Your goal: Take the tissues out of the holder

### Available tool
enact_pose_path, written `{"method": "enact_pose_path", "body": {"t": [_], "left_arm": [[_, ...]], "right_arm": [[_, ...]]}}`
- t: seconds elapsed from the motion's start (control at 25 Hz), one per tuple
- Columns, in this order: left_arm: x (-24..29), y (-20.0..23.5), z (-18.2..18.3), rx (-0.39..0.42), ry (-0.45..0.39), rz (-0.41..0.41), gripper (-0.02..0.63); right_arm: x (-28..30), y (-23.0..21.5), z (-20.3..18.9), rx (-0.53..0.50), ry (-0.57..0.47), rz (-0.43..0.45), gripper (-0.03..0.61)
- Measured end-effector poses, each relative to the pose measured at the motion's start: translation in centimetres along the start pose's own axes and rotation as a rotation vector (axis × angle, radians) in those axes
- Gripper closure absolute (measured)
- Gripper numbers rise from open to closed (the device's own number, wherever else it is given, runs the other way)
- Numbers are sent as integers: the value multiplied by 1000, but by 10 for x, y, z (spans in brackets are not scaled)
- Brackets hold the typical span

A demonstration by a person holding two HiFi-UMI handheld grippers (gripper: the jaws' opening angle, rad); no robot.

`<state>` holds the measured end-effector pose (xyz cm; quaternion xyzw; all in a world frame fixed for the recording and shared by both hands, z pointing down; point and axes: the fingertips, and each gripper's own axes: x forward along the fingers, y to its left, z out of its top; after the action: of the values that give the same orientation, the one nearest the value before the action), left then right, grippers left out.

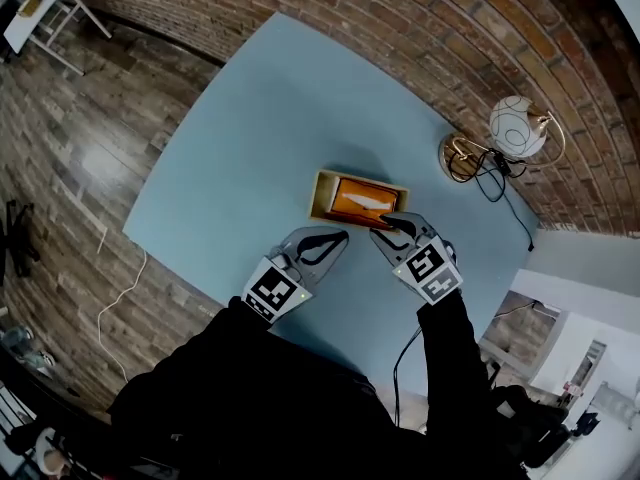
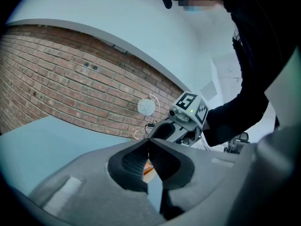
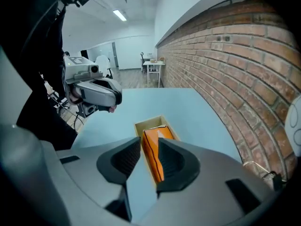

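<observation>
Pale blue bench [image 1: 250, 138]. Just ahead of the right hand-held gripper [image 1: 388, 224] lies an orange tissue pack [image 1: 360, 200] in a pale yellow holder [image 1: 322, 196]. Right and left hand-held gripper [image 1: 338, 238] alike — grey bodies, black ribbed pads, black-and-white square markers. Beyond them, red-brown brick wall [image 1: 400, 28]; behind them, black sleeves [image 1: 450, 353].

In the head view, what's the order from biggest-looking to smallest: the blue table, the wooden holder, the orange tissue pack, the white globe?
1. blue table
2. wooden holder
3. orange tissue pack and white globe: they look about alike, so no ranking.
</observation>
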<state>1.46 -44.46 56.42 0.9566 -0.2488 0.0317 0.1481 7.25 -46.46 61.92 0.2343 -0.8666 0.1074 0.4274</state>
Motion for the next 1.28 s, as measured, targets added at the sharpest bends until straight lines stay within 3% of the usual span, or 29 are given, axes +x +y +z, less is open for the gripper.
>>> {"method": "enact_pose_path", "body": {"t": [0.2,0.6,1.28], "left_arm": [[10,19,-22,-25,25,30,604],[25,38,-52,-65,57,43,604],[35,47,-65,-82,82,32,604]], "right_arm": [[31,-12,-9,-38,85,39,445],[79,-31,-36,-148,283,79,310],[109,-35,-56,-218,400,109,281]]}}
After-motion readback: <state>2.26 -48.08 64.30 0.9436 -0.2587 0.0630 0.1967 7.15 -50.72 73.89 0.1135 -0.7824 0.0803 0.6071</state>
